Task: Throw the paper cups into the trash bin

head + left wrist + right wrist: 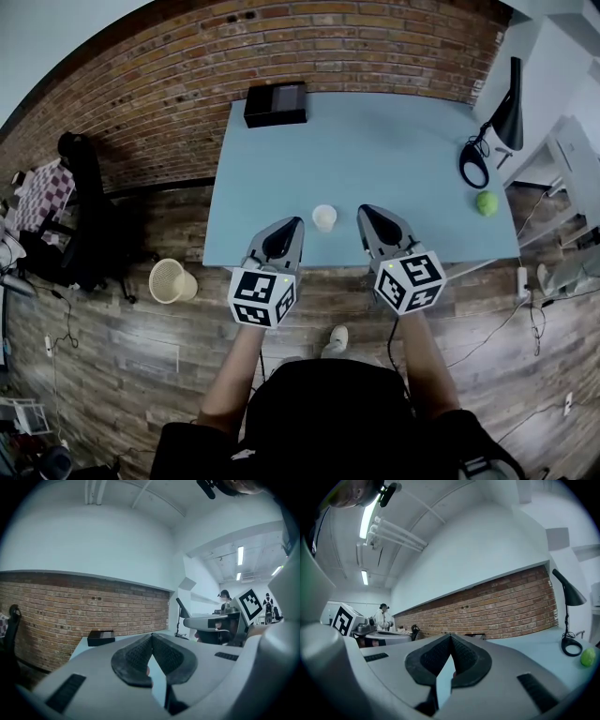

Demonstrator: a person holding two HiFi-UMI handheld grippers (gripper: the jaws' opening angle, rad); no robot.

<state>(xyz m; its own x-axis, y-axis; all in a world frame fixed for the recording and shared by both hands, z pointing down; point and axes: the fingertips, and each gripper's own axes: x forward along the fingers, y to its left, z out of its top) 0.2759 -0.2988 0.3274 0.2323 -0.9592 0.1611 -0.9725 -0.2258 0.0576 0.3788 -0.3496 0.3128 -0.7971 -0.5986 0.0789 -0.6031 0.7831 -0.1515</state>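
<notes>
One white paper cup stands upright near the front edge of the light blue table. My left gripper hovers just left of the cup, my right gripper just right of it, both a little apart from it. The pads of each meet at the tips with nothing between them, as the left gripper view and right gripper view show. A pale wicker trash bin stands on the wooden floor left of the table. The cup does not appear in either gripper view.
A black box sits at the table's back left corner. A black desk lamp and a green ball are at the right side. A dark chair stands by the brick wall. People stand in the distance.
</notes>
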